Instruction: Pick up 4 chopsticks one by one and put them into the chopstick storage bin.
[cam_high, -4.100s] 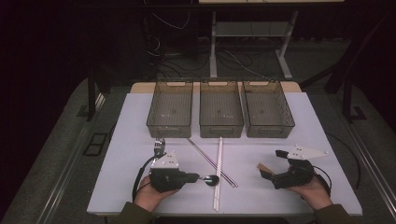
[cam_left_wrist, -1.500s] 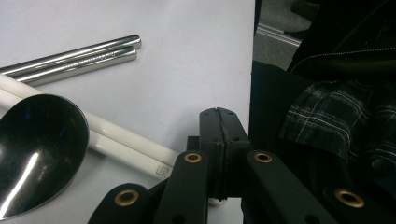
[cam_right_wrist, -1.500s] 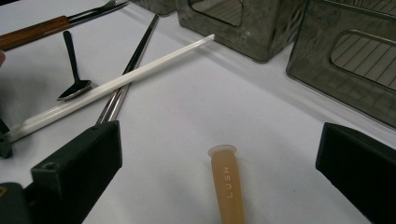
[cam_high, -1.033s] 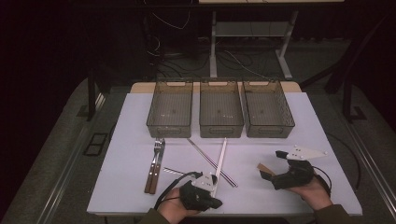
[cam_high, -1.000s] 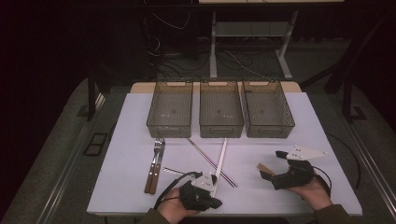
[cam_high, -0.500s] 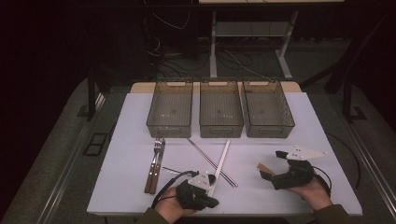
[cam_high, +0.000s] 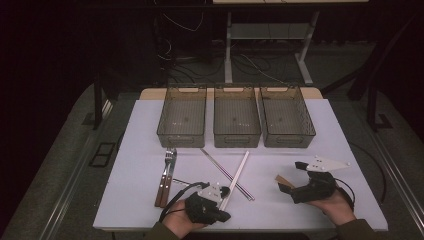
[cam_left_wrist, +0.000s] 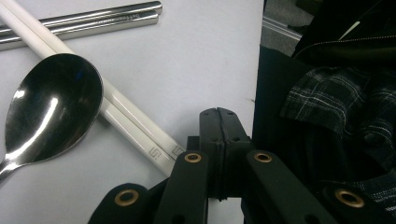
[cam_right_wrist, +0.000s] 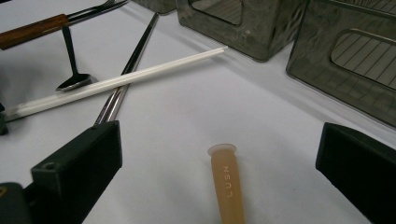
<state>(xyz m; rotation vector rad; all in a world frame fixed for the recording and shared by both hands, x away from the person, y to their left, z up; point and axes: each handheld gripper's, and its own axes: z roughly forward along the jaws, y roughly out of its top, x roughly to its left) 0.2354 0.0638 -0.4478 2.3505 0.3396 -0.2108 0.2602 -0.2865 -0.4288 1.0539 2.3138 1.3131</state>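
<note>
Three mesh bins (cam_high: 182, 117) sit in a row at 12 o'clock on the white table (cam_high: 325, 130).

Cutlery lies in front of them, approx. centre-left: fork (cam_high: 171, 159) w/ wooden handle at 9, steel chopsticks (cam_high: 225, 172) crossed under white chopsticks (cam_high: 237, 175), spoon (cam_left_wrist: 49, 105) lying against the white pair.

L gripper (cam_high: 218, 200) is at 6 o'clock by the near ends of the white chopsticks; its own view shows the jaws pressed together w/ nothing between them, tips just beside the white sticks, which carry a small square "S" mark on each end. Steel pair has faint engraved writing, too small to read.

R gripper (cam_high: 296, 176) is at 4 o'clock, jaws wide apart. Between them, on the table, lies a tan tube (cam_right_wrist: 227, 182) marked "LUSN"; not touching either jaw.
</note>
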